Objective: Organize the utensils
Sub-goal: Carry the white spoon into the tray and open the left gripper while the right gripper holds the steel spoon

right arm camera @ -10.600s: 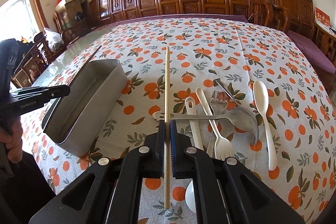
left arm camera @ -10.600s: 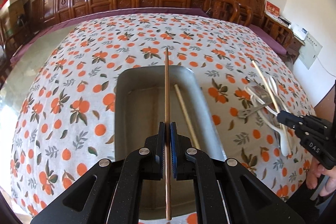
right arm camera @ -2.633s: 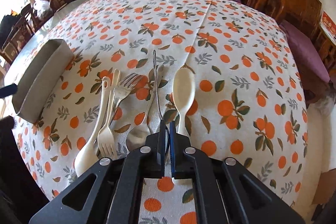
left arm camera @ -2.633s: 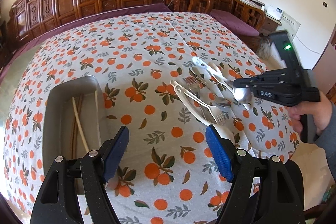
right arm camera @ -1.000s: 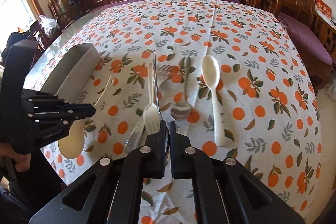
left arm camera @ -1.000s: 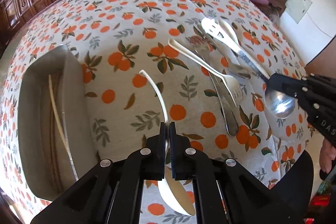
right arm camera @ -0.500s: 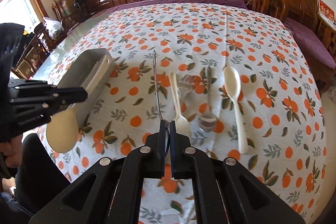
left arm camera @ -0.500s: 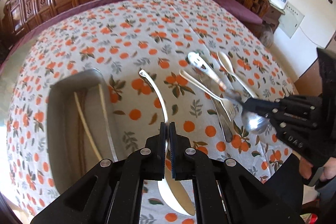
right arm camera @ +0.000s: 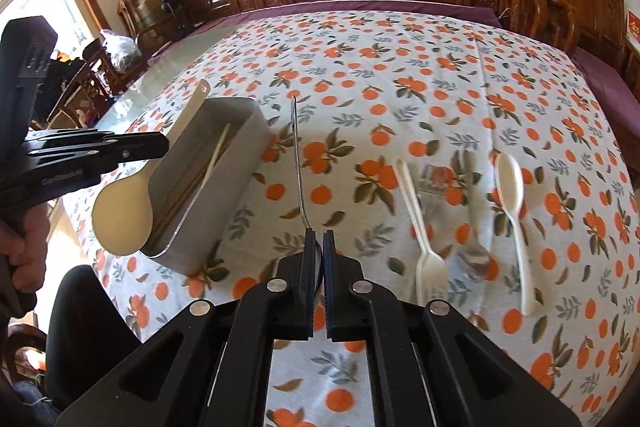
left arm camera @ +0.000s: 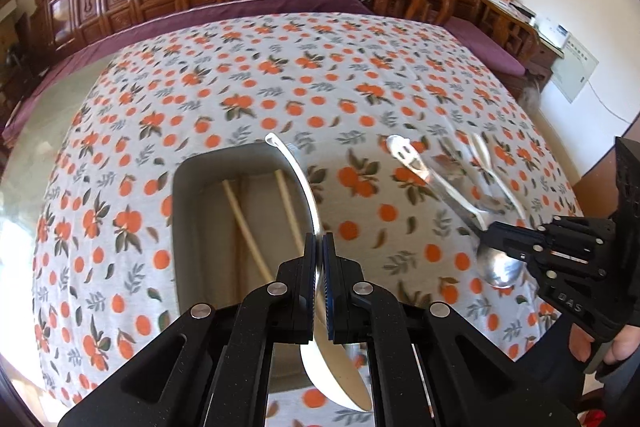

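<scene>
Faintly, "DAS" on right gripper (left arm camera: 490, 235), jaws clamping steel spoon (left arm camera: 498, 269)

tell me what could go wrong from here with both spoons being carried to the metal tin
1. The left gripper pinches the cream spoon by its thin handle, its heavy bowl hanging free; it could swivel or slip before reaching the tin.
2. The right gripper clamps the steel spoon at its neck, the long handle sticking forward; that could catch the tin's wall.
3. Both grippers near the tin together and might collide.
</scene>
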